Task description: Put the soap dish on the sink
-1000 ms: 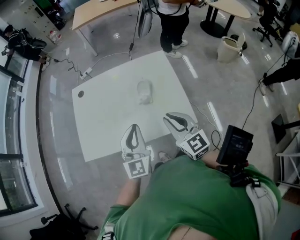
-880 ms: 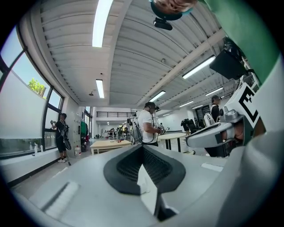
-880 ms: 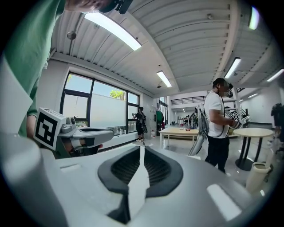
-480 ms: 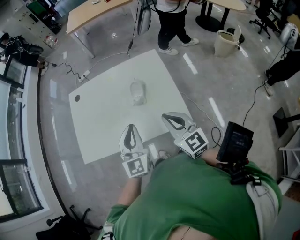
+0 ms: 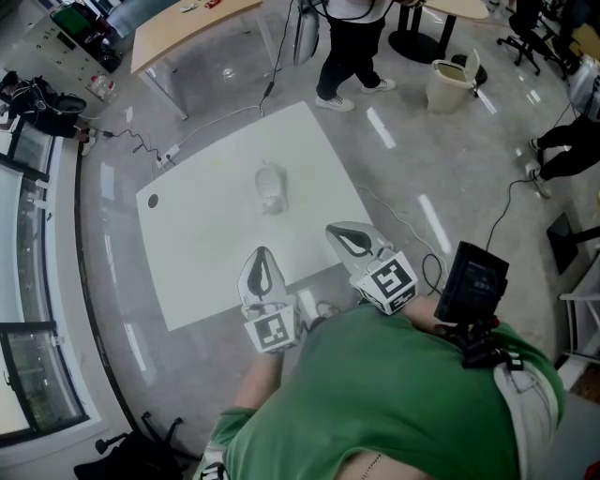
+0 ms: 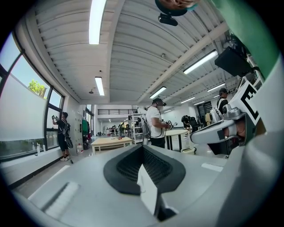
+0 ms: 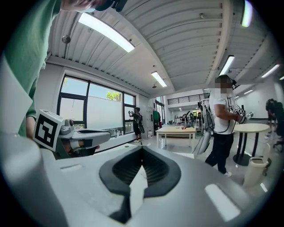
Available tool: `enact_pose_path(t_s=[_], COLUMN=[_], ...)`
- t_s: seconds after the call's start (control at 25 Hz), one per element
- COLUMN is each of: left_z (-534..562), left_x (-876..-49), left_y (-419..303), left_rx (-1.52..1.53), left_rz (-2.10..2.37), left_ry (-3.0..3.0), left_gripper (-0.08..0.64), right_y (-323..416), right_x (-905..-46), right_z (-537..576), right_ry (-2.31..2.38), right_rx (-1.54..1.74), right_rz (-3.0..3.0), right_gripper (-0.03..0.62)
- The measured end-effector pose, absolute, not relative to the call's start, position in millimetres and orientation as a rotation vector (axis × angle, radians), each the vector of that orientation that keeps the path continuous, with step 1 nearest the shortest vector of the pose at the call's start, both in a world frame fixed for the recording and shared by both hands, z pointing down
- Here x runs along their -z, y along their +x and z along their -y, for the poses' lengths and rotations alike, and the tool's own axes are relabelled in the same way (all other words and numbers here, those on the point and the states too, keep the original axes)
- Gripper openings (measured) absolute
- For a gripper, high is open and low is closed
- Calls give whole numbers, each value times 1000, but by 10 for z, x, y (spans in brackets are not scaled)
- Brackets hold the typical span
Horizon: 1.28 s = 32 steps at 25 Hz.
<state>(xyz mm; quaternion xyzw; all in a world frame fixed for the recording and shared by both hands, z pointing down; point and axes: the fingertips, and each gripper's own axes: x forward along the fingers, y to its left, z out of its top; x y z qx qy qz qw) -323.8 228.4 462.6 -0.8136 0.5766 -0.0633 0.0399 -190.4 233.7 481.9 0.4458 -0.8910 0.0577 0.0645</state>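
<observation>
A: Where do we locate the soap dish (image 5: 271, 189)?

B: We locate it as the small pale item lying on the white bench (image 5: 211, 253), in the far half, roughly midway across. At this size we cannot separate its parts, and we cannot tell whether a sink is among them.

A: Is anything touching it?

B: No. We see both tools well apart from it, at the near edge of the bench.

A: State of the left gripper (image 5: 264, 255)?

B: In the left gripper view we read its fingers (image 6: 124, 170) as closed tip to tip, with nothing between them. It points level across the bench.

A: And the right gripper (image 5: 336, 232)?

B: In the right gripper view we read the same condition: fingers (image 7: 117, 170) pressed together and empty. It sits just beside the left gripper, not touching it, and angles toward the soap dish.

A: What else do we note on the bench?

B: One small dark round spot (image 5: 153, 200) near the far left corner.

A: And around the bench?

B: We note the operator's green shirt (image 5: 394, 403) at the near side, with a black device (image 5: 478, 286) at the right shoulder. Beyond the far edge stands a person in dark trousers (image 5: 342, 56). A wooden table (image 5: 183, 28) stands at far left, a pale bin (image 5: 452, 84) at far right, and a cable (image 5: 202, 122) runs over the grey floor (image 5: 441, 187) beside the far left corner.
</observation>
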Motion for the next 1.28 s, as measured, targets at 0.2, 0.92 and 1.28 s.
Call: enact_pose_path(t_s=[0.2,0.92,1.28], left_z=[-2297,-2251,-2217], left_x=[-4650,-4642,-4612], left_y=[-3233,-3217,-3208], left_rx=[206,199,265], left_rz=[-1768,-1772,-1766], left_ry=[-2495,-2481,-2420], left_gripper=[0,0,0], right_y=[-1901,-1890,-1915], right_x=[-4810,-4808,-4773], right_z=[-2328,-2264,-2226], right_ry=[1348,1366,1362], right_rx=[-192,-187,-186], right_rz=[2695,2688,2693], right_gripper=[3,3,3])
